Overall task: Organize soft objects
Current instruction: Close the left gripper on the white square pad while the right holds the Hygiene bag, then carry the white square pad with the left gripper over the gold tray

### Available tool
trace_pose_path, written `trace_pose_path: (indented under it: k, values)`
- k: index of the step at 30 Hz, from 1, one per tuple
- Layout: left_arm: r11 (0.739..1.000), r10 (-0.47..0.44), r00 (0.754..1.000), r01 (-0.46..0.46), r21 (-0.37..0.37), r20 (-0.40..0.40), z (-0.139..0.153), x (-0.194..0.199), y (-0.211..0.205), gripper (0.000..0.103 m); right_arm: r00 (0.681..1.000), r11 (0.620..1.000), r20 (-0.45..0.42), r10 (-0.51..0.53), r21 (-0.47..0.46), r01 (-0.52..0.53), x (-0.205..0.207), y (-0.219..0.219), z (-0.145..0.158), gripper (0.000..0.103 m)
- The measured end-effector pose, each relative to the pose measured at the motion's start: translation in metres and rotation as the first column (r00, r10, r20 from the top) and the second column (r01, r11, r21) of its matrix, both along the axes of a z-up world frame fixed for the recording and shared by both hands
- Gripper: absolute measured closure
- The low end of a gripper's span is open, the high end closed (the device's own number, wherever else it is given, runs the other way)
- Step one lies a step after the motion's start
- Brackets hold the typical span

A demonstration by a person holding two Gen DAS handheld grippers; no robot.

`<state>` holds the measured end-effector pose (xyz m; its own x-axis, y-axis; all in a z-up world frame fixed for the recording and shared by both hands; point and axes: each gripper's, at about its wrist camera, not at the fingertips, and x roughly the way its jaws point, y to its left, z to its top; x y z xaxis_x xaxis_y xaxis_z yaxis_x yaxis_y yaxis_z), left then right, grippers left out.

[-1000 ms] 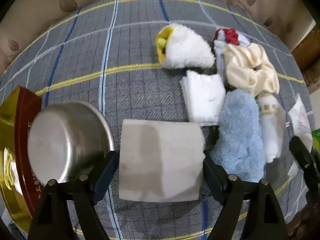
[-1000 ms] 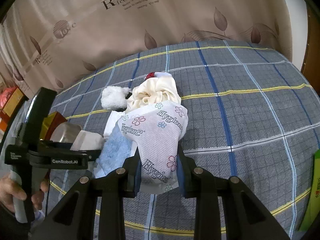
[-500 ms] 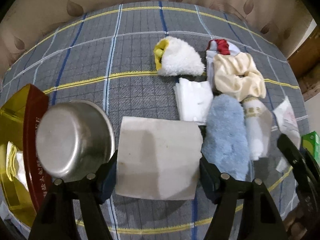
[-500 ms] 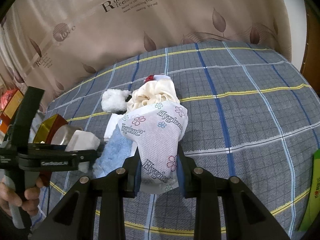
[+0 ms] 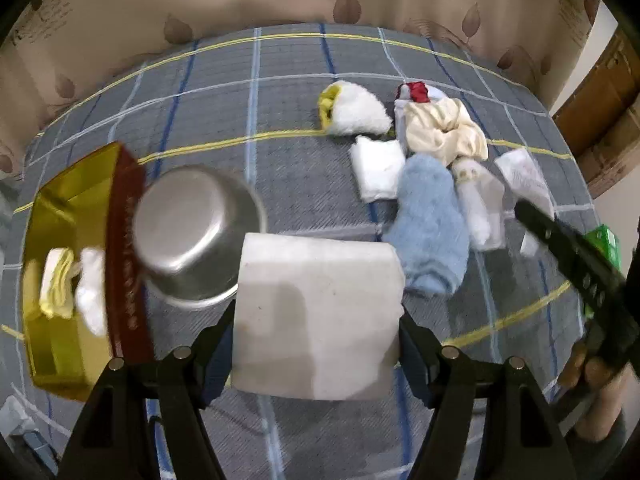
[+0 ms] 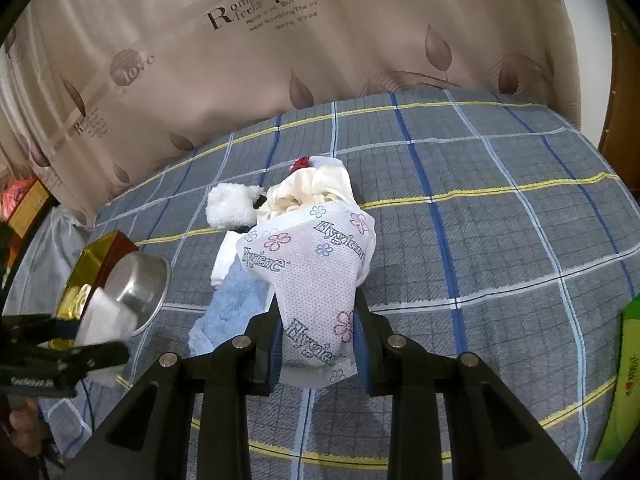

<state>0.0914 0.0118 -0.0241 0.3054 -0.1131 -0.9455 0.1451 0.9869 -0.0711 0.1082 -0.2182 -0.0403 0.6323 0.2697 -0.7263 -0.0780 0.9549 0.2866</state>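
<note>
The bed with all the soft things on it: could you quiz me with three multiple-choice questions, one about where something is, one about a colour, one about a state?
1. Where is the metal bowl?
A. beside the gold tray
B. on the blue fluffy cloth
C. against the curtain

2. What colour is the checked bedcover mostly?
A. green
B. grey
C. pink

3. What is the right gripper doing?
A. hanging open
B. clamped on the flowered packet
C. clamped on the bowl

Key: 1 A, the bowl sits against the tray's red edge. 2 B, grey with blue and yellow lines. 3 B, both fingers press the packet's lower end.
</note>
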Motion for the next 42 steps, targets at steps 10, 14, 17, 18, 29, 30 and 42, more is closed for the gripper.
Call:
trace_pose_path:
  k: [10, 14, 17, 18, 29, 30, 42]
  values:
    - [0.992, 0.122, 0.991, -0.123, 0.030, 0.047, 0.023, -0.020, 0.074, 0.030, 1.000, 1.000, 0.005, 0.001, -0.006, -0.001, -0.002, 0.001, 0.001, 0.076]
    - [0.982, 0.182, 0.982, -0.184, 0.037, 0.045, 0.026, -0.024, 0.107, 0.030, 1.000, 1.000, 0.006, -0.002, -0.007, 0.002, -0.001, -0.001, 0.002, 0.076]
    - [0.972, 0.228, 0.972, -0.230, 0.052, 0.053, 0.027, -0.027, 0.131, 0.030, 1.000, 1.000, 0.008, -0.004, -0.007, 0.004, -0.001, -0.002, 0.004, 0.076]
    - [0.968, 0.242, 0.969, -0.245, 0.053, 0.056, 0.028, -0.028, 0.139, 0.030, 1.000, 1.000, 0.010, -0.004, -0.010, 0.004, -0.002, -0.002, 0.004, 0.076]
    - [0.931, 0.359, 0.931, -0.361, 0.041, 0.062, 0.016, -0.010, 0.206, 0.030, 1.000, 1.000, 0.019, -0.009, -0.019, 0.009, -0.001, -0.002, 0.004, 0.076]
    - [0.933, 0.356, 0.932, -0.359, 0.040, 0.060, 0.014, -0.009, 0.210, 0.030, 1.000, 1.000, 0.021, -0.009, -0.021, 0.009, -0.001, -0.002, 0.004, 0.076]
    - [0.943, 0.325, 0.944, -0.328, 0.060, 0.054, -0.015, 0.001, 0.227, 0.029, 0.999, 0.999, 0.038, -0.004, -0.046, 0.006, -0.003, 0.002, 0.006, 0.076]
